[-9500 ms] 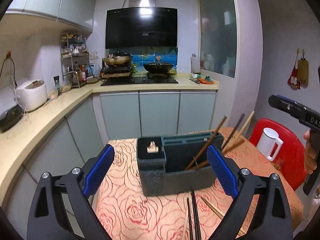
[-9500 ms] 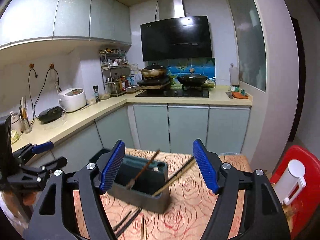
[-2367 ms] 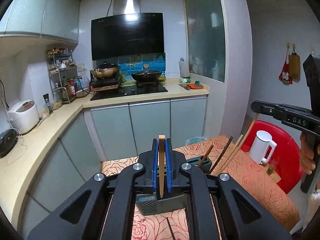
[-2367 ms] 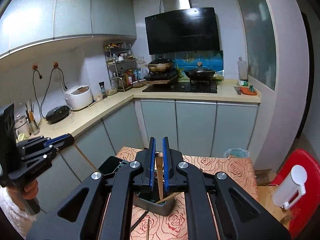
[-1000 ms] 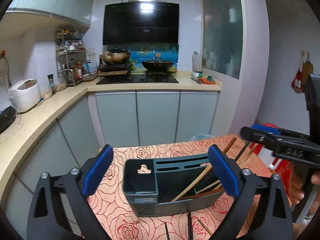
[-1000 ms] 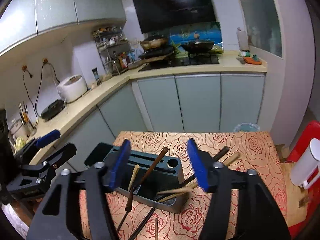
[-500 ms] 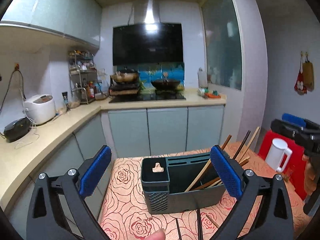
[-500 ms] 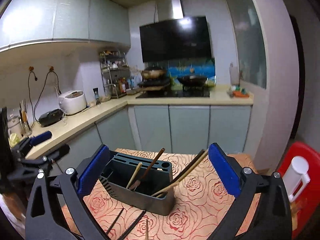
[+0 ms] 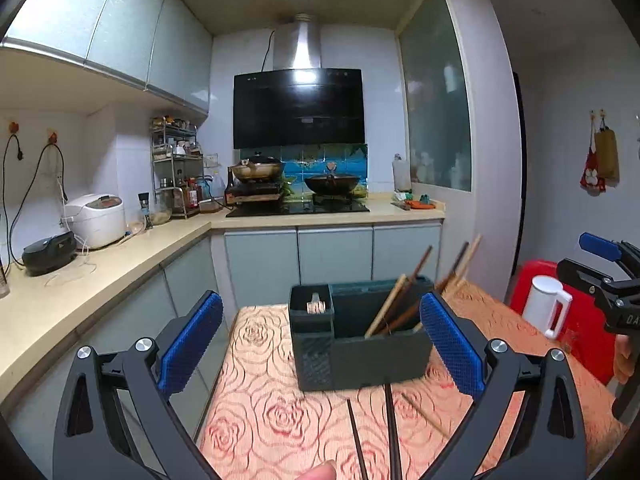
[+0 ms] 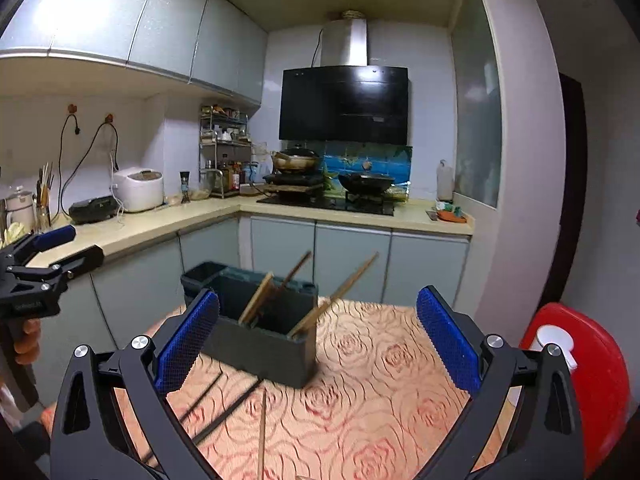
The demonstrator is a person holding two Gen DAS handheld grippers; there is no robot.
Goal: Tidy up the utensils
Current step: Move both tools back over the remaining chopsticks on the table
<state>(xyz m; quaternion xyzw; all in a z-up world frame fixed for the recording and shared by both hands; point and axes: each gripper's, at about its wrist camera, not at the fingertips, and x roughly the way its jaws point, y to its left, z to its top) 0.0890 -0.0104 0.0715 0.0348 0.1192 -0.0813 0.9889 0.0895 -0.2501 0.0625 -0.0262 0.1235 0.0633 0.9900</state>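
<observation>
1. Nearest me, my left gripper (image 9: 320,344) and right gripper (image 10: 318,344) are both spread wide and empty, raised above the table (image 9: 260,420), ready, I'd say, for the next pick.
2. Just beyond, loose chopsticks (image 9: 390,428) lie flat on the rose-patterned cloth, in front of the holder, not yet sorted.
3. Further on, the dark utensil holder (image 9: 360,356) stands upright; several chopsticks lean tilted in its large compartment.
4. Behind it, a white kettle (image 9: 546,306) sits on a red stool.
</observation>
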